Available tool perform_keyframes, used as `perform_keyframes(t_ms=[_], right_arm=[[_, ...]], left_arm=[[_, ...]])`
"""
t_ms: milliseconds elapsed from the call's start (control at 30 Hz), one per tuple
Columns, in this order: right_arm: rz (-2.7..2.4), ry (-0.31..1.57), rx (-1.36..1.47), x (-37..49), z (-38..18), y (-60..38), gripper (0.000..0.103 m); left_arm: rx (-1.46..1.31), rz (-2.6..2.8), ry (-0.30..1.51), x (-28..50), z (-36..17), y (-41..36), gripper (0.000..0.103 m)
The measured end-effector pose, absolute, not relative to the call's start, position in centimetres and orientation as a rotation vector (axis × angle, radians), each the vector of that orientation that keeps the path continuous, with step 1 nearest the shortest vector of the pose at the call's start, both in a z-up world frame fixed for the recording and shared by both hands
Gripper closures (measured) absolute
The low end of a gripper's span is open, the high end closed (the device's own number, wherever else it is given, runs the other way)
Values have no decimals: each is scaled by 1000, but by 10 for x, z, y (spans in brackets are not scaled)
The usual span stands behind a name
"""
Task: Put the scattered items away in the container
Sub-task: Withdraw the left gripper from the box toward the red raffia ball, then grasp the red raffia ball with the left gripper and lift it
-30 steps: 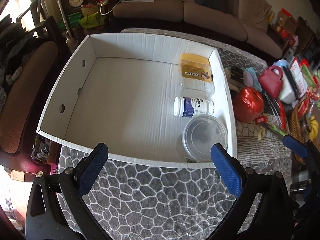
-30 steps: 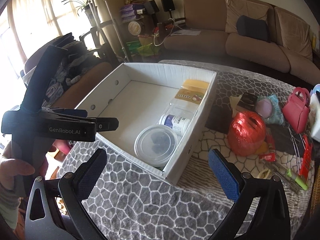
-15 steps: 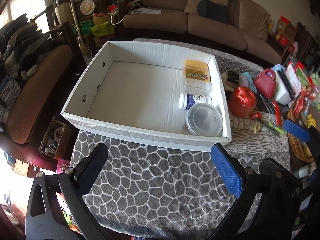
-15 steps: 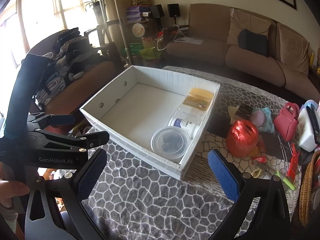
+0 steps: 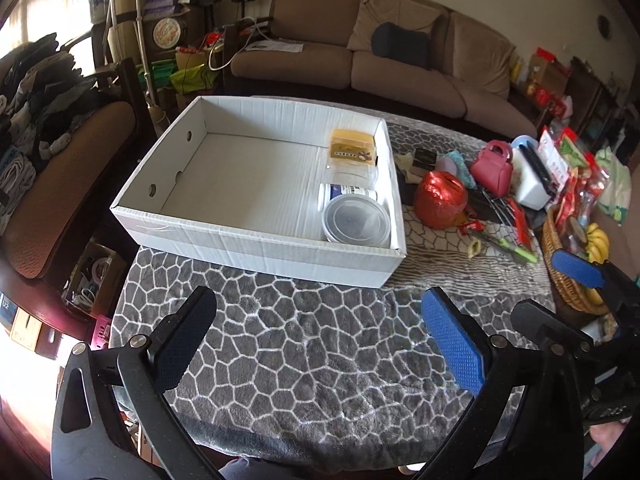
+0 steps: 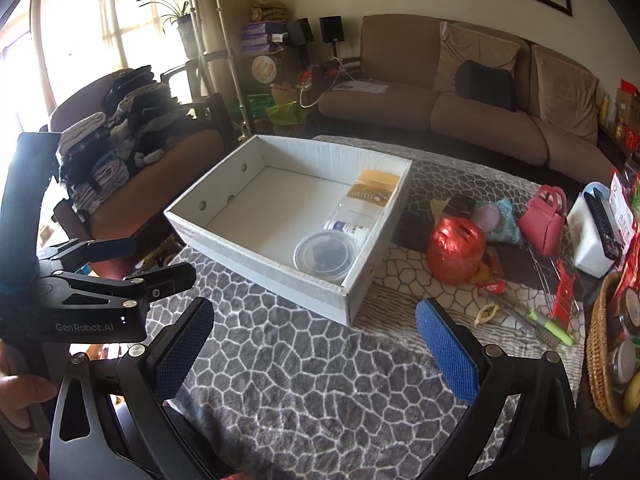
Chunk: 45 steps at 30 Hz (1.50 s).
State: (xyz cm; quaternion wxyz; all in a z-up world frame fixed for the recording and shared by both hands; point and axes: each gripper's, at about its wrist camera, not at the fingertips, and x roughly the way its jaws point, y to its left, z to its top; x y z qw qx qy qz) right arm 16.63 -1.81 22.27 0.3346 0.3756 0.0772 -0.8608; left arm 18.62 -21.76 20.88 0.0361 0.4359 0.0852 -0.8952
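A white cardboard box (image 5: 260, 252) (image 6: 256, 260) stands on the grey patterned table. Along its right side lie a round clear tub (image 5: 356, 222) (image 6: 325, 254), a white bottle with a blue label (image 5: 346, 192) (image 6: 348, 226) and a yellow-lidded clear pack (image 5: 352, 150) (image 6: 376, 188). Right of the box sit a red ball of string (image 5: 440, 198) (image 6: 456, 250), a pink toy handbag (image 5: 494, 166) (image 6: 546, 218) and a green-handled tool (image 5: 508, 246) (image 6: 548, 328). My left gripper (image 5: 320, 344) is open and empty over the table, short of the box. My right gripper (image 6: 316, 352) is likewise open and empty.
A wicker basket (image 5: 560, 276) (image 6: 598, 360) with bananas and packets stands at the table's right edge. A white box with a remote (image 6: 592, 236) lies beyond the handbag. A chair piled with clothes (image 6: 116, 148) is left of the table, a brown sofa (image 5: 360, 64) behind.
Both grippers have drawn back and up from the box, so it looks smaller and more bare table shows in front. Nothing was picked up or released.
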Motion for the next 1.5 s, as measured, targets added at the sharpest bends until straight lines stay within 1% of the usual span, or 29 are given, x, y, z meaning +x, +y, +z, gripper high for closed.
perform_keyframes(t_ms=[167, 333, 467, 667, 800, 1033, 1100, 1200, 1300, 1400, 1500], right_arm=[[-2267, 115, 1093, 152, 192, 37, 0], [-2335, -32, 1130, 129, 167, 109, 0], [-2443, -5, 1154, 104, 148, 150, 0], [-2515, -87, 1151, 58, 130, 184, 0], [-2517, -183, 1153, 24, 119, 189, 0], [-2494, -320, 1175, -5, 100, 194, 0], [-2507, -302, 1158, -7, 104, 194, 0], [-2523, -255, 1162, -12, 104, 192, 0], [-2493, -294, 1204, -18, 96, 196, 0], [-2462, -309, 1250, -21, 87, 195, 0], [-2445, -314, 1253, -19, 87, 195, 0]], left_arm=[[1372, -2833, 273, 180, 181, -169, 0], [1390, -2923, 213, 164, 152, -114, 0], [1463, -2952, 188, 139, 125, -76, 0], [1483, -2968, 125, 88, 99, -40, 0], [1421, -2957, 83, 45, 93, -31, 0], [1382, -2858, 162, -45, 68, -34, 0], [1384, -2829, 199, -67, 58, -36, 0], [1383, -2853, 207, -88, 47, -32, 0], [1382, -2869, 180, -101, 43, -22, 0], [1453, -2808, 224, -113, 33, -17, 0], [1427, -2806, 277, -115, 29, -21, 0]])
